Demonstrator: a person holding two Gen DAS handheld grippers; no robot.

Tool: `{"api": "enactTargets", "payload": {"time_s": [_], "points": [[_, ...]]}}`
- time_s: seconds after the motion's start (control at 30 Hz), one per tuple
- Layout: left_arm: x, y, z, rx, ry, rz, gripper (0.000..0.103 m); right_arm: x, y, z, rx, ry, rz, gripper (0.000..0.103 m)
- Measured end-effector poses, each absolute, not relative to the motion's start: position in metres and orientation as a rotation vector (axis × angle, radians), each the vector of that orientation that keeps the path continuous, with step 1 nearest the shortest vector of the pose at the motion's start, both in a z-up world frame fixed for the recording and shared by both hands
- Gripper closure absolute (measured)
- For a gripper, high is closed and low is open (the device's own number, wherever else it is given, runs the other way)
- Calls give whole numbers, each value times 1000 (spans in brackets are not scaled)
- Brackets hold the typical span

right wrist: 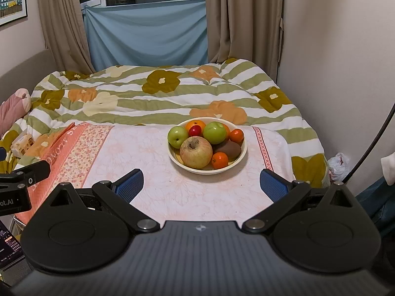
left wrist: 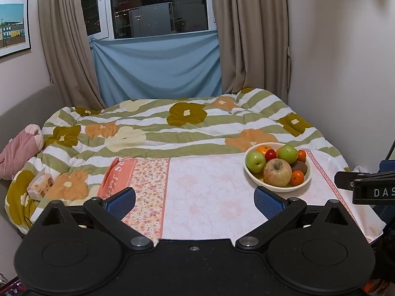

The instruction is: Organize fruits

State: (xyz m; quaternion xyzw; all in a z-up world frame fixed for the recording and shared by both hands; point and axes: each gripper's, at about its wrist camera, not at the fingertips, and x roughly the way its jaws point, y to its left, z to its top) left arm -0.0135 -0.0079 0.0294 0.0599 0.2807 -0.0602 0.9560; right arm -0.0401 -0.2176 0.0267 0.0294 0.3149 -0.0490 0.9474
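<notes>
Both grippers' fingers [left wrist: 195,201] [right wrist: 201,185] apart, bowl [right wrist: 243,156] of piled fruit, lower fruit half hidden

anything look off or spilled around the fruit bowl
Nothing is spilled: all the fruit sits inside the bowl on the table. The only oddity is the big apple at the front, whose skin looks wrinkled and dull beside the smooth green apples.
</notes>
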Motion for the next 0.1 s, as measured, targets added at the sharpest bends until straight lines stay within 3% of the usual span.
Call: {"api": "enactTargets", "payload": {"time_s": [0.1], "points": [[-13, -8, 29, 115, 569, -121, 0, -40, -218, 27, 61, 641, -100, 0]]}}
